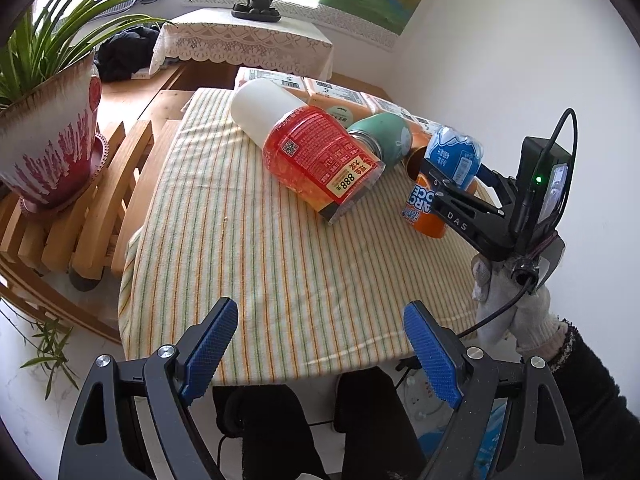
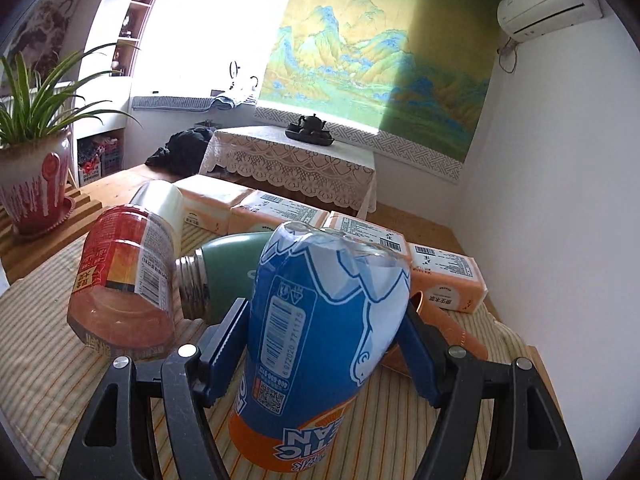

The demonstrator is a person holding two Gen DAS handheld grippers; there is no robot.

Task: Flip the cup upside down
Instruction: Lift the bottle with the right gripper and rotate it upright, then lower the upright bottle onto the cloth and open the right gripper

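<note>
The cup is a clear plastic one with a blue and orange label (image 2: pixel 316 340). My right gripper (image 2: pixel 320 344) is shut on it, blue pads pressing both sides. The label text reads upside down and the orange end points down at the striped cloth (image 2: pixel 460 420). In the left wrist view the cup (image 1: pixel 444 176) sits in the right gripper (image 1: pixel 452 184) at the table's right side, tilted above the cloth. My left gripper (image 1: pixel 320 344) is open and empty over the near edge of the cloth, far from the cup.
A red-labelled jar (image 1: pixel 320 160) with a white lid, a green flask (image 1: pixel 380 136) and a copper tube (image 2: pixel 448 328) lie on the cloth. Orange tissue packs (image 2: pixel 444 276) line the far edge. A potted plant (image 1: pixel 48 136) stands on a wooden rack at left. The wall is close on the right.
</note>
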